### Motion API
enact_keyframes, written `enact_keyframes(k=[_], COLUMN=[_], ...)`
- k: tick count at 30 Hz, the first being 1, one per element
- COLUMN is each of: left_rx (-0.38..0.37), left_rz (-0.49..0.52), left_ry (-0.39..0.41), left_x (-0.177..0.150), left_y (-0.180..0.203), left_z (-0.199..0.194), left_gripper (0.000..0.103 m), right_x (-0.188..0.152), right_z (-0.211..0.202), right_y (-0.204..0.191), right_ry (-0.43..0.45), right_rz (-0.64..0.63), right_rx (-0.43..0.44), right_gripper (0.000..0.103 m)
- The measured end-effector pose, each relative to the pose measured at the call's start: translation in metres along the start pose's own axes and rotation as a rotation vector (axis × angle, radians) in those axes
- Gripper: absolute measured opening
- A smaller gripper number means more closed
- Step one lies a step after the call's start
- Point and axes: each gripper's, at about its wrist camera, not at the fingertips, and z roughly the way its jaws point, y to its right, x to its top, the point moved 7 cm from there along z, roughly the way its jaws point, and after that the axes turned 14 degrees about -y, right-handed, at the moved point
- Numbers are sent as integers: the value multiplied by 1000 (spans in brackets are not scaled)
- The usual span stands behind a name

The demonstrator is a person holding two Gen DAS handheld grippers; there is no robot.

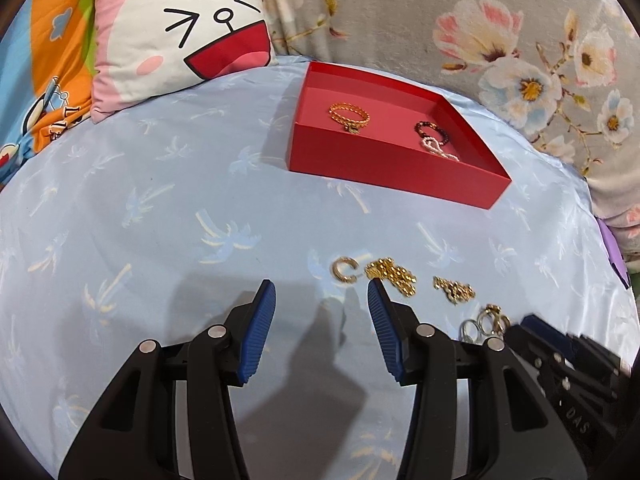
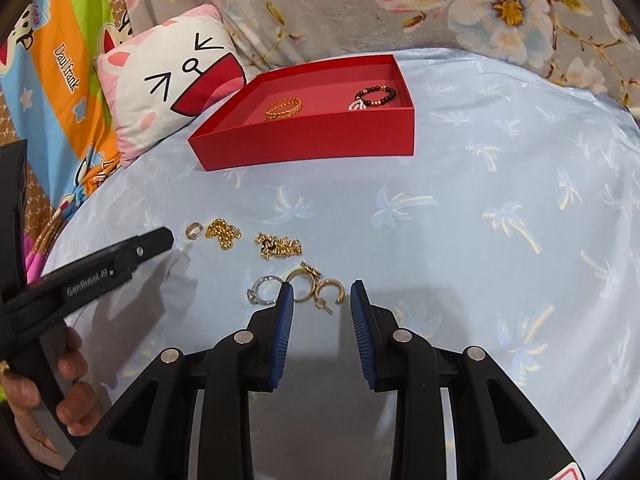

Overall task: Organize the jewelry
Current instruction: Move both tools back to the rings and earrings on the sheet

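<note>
A red tray (image 1: 384,168) (image 2: 304,142) on the blue bedsheet holds a gold bangle (image 1: 349,114) (image 2: 283,107), a dark bead bracelet (image 1: 431,131) (image 2: 378,94) and a pearl piece (image 1: 436,149). Loose jewelry lies in front: a gold ear cuff (image 1: 343,270) (image 2: 194,230), two gold chain heaps (image 1: 394,274) (image 2: 223,232) (image 1: 454,290) (image 2: 279,246), a silver ring (image 2: 265,290), a gold ring (image 2: 302,283) and a gold hoop earring (image 2: 330,291). My left gripper (image 1: 322,290) is open beside the ear cuff. My right gripper (image 2: 322,290) is open, with the hoop earring between its fingertips.
A cat-face cushion (image 1: 180,32) (image 2: 172,80) and a cartoon blanket (image 1: 44,60) lie at the back left. A floral quilt (image 1: 500,40) runs along the back. The left gripper's body (image 2: 100,268) and the hand holding it show at the left of the right wrist view.
</note>
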Motion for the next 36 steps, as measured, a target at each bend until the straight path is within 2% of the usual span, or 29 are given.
enact_keyframes(k=[9,11,13,22,30,36], left_rx=[7,5,2,-18,0,-42], left_rz=[10,16,24,19,41,67], left_ry=[2,0,-4,-23,-24,-17], left_x=[-4,-4,-5,-5,5,10], left_y=[2,3,4,3,8,24], left_z=[1,2,2,6,11,7], left_gripper=[46,46,46,46,46,46], right_x=[20,21,21,17,9,7], right_z=[18,22,23,18,4,-5], right_y=[-13,-15,-14,-9,-2,5], right_ry=[-28,-41,-48,-27,13,31], right_rz=[-40,-46,-43,-2,33,56], right_rx=[-8,-16,-15,10,55,63], right_gripper=[27,17,13,11,11,11])
